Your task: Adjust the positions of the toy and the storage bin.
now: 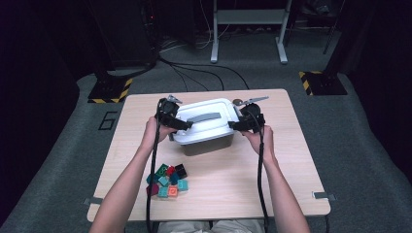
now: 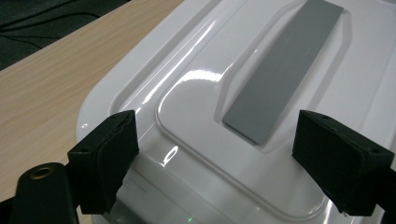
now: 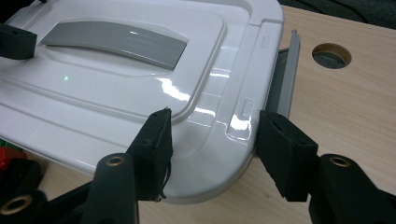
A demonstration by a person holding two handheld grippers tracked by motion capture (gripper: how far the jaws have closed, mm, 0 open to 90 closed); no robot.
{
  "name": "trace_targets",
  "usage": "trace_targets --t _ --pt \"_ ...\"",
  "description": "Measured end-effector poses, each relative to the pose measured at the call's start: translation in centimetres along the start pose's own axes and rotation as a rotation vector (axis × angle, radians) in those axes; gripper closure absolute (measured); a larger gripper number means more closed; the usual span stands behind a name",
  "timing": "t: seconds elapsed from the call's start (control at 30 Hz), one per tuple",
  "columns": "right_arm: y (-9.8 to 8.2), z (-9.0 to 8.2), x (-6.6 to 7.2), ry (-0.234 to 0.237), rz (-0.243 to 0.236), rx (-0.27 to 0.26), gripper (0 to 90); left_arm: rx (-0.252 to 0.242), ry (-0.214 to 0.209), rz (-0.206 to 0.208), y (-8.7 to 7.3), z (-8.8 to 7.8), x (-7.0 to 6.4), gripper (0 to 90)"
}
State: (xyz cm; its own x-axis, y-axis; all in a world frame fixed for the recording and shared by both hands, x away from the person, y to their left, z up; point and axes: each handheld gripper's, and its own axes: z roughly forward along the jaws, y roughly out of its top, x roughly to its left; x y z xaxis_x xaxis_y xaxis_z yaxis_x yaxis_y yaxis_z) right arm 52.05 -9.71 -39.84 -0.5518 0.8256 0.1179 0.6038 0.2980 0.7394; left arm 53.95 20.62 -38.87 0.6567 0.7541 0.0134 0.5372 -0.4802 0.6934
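A: What is seen in the high view?

B: A white lid point(image 1: 206, 119) with a grey handle point(image 1: 204, 117) is seen on a dark bin point(image 1: 209, 144) at the centre of the table point(image 1: 286, 160). The left tool point(image 1: 180, 124) is placed at the lid's left end and the right tool point(image 1: 236, 125) at its right end. A heap of coloured blocks point(image 1: 167, 180) is seen lower left of the bin, apart from it.

A: And in the left gripper view?

B: The left tool point(image 2: 212, 154) is held wide open. Its jaws are set over the glossy lid point(image 2: 196, 154), one at lower left, one at lower right. The end of the grey handle point(image 2: 280, 79) lies between them, farther off. Whether the pads touch the lid cannot be told.

A: The right gripper view?

B: The right tool point(image 3: 212, 144) is also held open, with the lid's rounded corner point(image 3: 219, 135) spanned by its jaws. A grey side latch point(image 3: 284, 79) is seen at the upper right, swung out from the lid. A round hole point(image 3: 331, 55) in the table lies beyond it.

A: What could go wrong?

B: The lid is judged slippery. If the jaws are closed on the sloped rim, it could be squeezed out. If one end is raised faster, the lid could be jammed or the bin dragged toward the blocks.
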Motion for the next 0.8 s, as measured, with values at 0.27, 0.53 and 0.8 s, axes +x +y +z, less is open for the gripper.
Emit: trace_targets --t 0.27,0.53,0.8 --pt "-0.7 -0.5 0.1 0.013 0.008 -0.015 47.7 -0.005 -0.01 0.001 0.4 0.8 0.0 16.8" --pt "-1.4 -1.3 0.8 0.016 0.043 -0.025 48.0 0.002 -0.016 0.012 0.7 1.0 0.1 16.0" --pt "-1.8 -1.6 1.2 0.032 0.061 -0.04 48.0 0.015 0.028 0.02 1.3 1.3 0.3 13.8"
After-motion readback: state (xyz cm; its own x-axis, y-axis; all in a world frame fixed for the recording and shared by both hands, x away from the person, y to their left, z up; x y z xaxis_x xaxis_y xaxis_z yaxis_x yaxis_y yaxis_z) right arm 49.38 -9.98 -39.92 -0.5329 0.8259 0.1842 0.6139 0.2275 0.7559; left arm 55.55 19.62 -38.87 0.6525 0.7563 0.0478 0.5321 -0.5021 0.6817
